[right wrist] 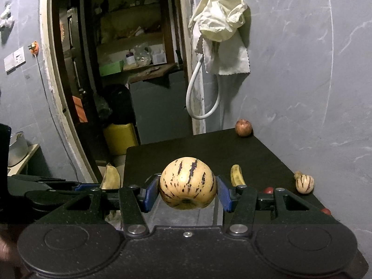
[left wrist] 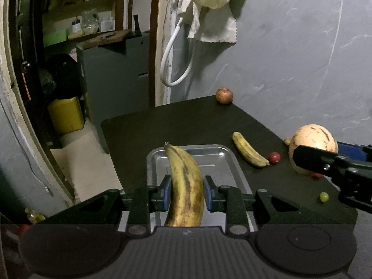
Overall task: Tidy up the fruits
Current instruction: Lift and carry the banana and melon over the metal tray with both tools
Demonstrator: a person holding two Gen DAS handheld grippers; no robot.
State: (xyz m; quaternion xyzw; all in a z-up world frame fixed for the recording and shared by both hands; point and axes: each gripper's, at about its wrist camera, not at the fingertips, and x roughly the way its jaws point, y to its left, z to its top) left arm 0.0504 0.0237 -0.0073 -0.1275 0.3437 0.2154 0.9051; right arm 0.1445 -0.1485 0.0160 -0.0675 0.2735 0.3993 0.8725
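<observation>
My left gripper is shut on a large spotted banana and holds it above a metal tray on the dark table. My right gripper is shut on a cream melon with purple streaks, held above the table; it also shows in the left wrist view. A smaller banana lies on the table right of the tray, with a red cherry tomato beside it. A green grape lies near the front right edge.
A brownish round fruit sits at the table's far corner by the grey wall. A second small streaked melon lies at the table's right edge. A doorway with shelves and a yellow jerrycan is to the left. Cloths hang on the wall.
</observation>
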